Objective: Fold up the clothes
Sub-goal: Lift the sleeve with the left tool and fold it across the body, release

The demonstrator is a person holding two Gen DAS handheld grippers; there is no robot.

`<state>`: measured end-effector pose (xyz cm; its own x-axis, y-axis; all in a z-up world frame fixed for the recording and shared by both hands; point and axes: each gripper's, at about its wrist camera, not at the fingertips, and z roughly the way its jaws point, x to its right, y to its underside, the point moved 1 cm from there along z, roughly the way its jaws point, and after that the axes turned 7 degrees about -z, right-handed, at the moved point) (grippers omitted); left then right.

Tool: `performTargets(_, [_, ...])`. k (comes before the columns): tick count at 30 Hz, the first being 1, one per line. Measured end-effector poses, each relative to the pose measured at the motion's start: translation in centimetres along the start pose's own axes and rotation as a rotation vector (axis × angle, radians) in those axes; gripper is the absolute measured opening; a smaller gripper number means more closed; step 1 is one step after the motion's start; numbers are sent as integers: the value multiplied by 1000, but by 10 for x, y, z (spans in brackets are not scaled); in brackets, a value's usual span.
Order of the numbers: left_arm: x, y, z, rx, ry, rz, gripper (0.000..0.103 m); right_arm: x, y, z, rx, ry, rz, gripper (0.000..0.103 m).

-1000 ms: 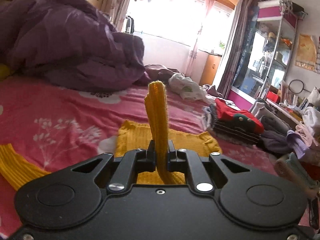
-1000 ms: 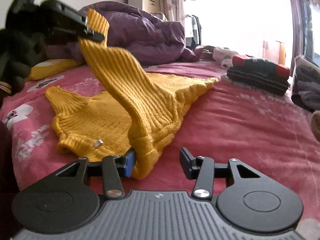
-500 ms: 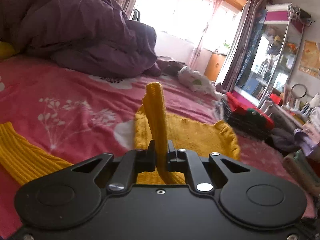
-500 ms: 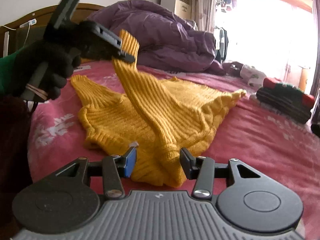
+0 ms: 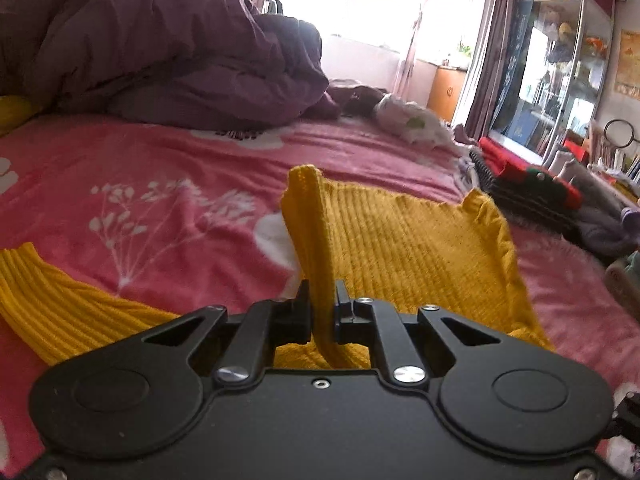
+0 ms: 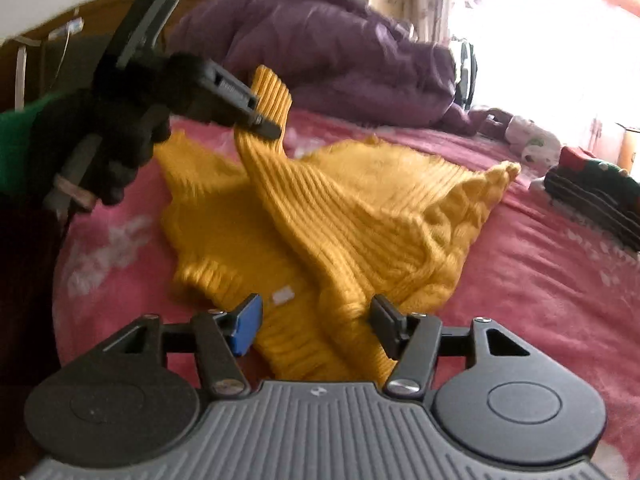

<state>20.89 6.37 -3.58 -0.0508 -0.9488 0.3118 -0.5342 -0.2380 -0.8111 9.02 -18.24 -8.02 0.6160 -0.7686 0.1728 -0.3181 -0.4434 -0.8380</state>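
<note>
A yellow ribbed sweater [image 6: 360, 216] lies spread on the pink bedsheet [image 6: 540, 280], filling the middle of the right wrist view. The left gripper [image 5: 320, 312] has its jaws clamped on a cuff of that sweater; in the left wrist view the pinched strip stands up through the centre of the frame. Seen at upper left in the right wrist view, that same gripper holds the cuff lifted off the bed, so the sleeve runs as a long ribbed band down and to the right, from the raised cuff toward the bottom centre.

The right gripper [image 6: 316, 324] has its jaws wide apart, and the lower end of the sleeve, where it meets the bunched body, sits just between them, not pinched. So the right hand is nearer that end, and the left has the far end.

The sweater's body stretches toward the right of the frame, one corner pointing at a stack of folded clothes [image 6: 592, 196]. A purple duvet [image 6: 340, 48] is heaped behind.
</note>
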Motion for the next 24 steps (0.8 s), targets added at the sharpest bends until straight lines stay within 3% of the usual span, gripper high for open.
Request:
performTargets(6, [-4, 3, 1, -3, 1, -15, 8, 8, -6, -10, 67, 39, 15, 60])
performTargets(8, [-5, 3, 2, -8, -5, -14, 8, 11, -6, -5, 59, 7, 31, 61])
performTargets(10, [-7, 4, 6, -18, -42, -9, 12, 12, -3, 8, -6, -115, 58, 67])
performTargets(13, [-17, 3, 8, -22, -119, -30, 29, 0, -8, 6, -9, -77, -21, 64])
performTargets(16, [-28, -1, 5, 1, -198, -57, 32, 2, -18, -2, 60, -67, -15, 65])
performTargets(24, [10, -6, -28, 78, -125, 51, 32, 8, -5, 28, 19, -125, 25, 68])
